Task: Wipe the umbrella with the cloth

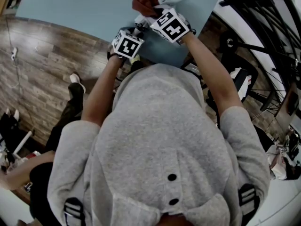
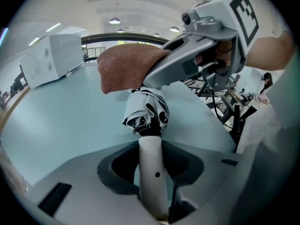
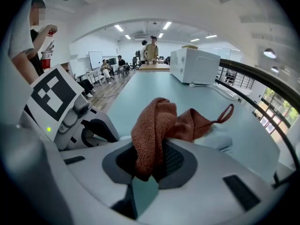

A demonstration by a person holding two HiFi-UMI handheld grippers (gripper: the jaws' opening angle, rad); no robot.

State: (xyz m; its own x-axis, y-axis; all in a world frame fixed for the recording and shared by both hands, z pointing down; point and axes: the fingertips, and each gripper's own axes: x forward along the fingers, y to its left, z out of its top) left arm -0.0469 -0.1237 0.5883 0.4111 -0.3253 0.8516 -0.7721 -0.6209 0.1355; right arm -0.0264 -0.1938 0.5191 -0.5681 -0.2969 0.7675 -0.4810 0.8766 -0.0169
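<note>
A folded umbrella with a white and black canopy [image 2: 147, 109] lies over the pale blue table [image 2: 61, 121]. Its white handle [image 2: 152, 172] runs between the jaws of my left gripper [image 2: 151, 146], which is shut on it. A brown cloth [image 3: 154, 130] hangs from my right gripper [image 3: 150, 161], which is shut on it. The cloth [image 2: 129, 67] rests on top of the umbrella's canopy, with the right gripper [image 2: 206, 46] just above and to the right. In the head view the cloth [image 1: 146, 1] shows beyond both marker cubes; the left gripper [image 1: 135, 32] sits beside the right gripper [image 1: 156, 9].
A white box [image 3: 194, 64] stands on the table's far right side, seen again as the white box [image 2: 51, 60]. Several people [image 3: 150, 50] stand at the far end. A black metal rack [image 1: 263, 13] is right of the table, and a person [image 1: 70, 102] stands on the wooden floor to the left.
</note>
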